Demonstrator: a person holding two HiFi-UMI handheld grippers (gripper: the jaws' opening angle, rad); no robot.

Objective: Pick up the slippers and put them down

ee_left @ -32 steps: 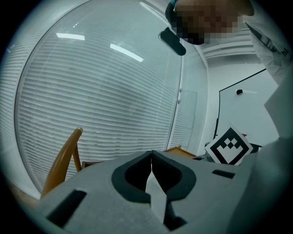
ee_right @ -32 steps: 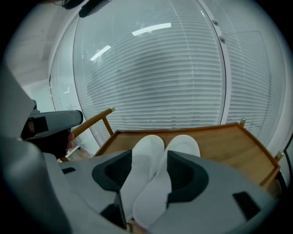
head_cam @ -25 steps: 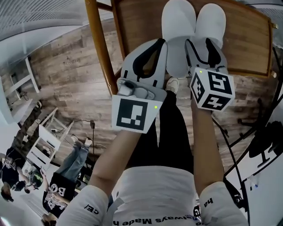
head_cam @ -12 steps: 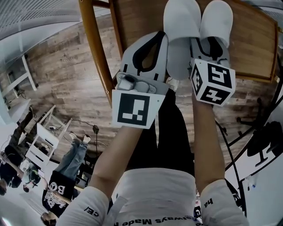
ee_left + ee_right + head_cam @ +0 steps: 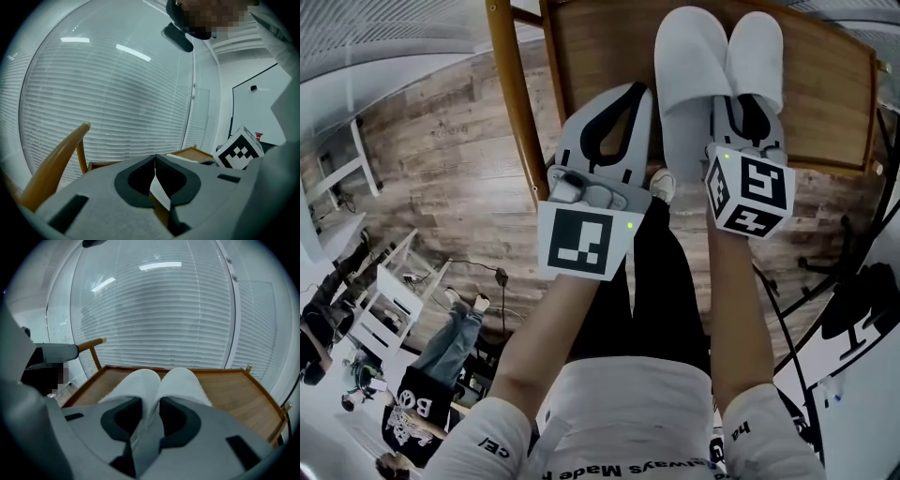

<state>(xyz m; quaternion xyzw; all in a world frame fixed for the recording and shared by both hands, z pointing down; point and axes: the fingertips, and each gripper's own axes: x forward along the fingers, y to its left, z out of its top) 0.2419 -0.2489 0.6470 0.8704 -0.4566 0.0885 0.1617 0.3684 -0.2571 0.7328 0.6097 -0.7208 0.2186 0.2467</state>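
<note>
Slippers point(image 5: 718, 66) pinched — right hand-held gripper point(image 5: 149, 405), jaws just closing.

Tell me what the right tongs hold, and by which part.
The right tongs, jaws just closing, pinch both white slippers by their adjoining inner edges.

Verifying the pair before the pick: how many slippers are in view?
2, side by side on the wooden table: left slipper, right slipper. No others seen in any view.
</note>
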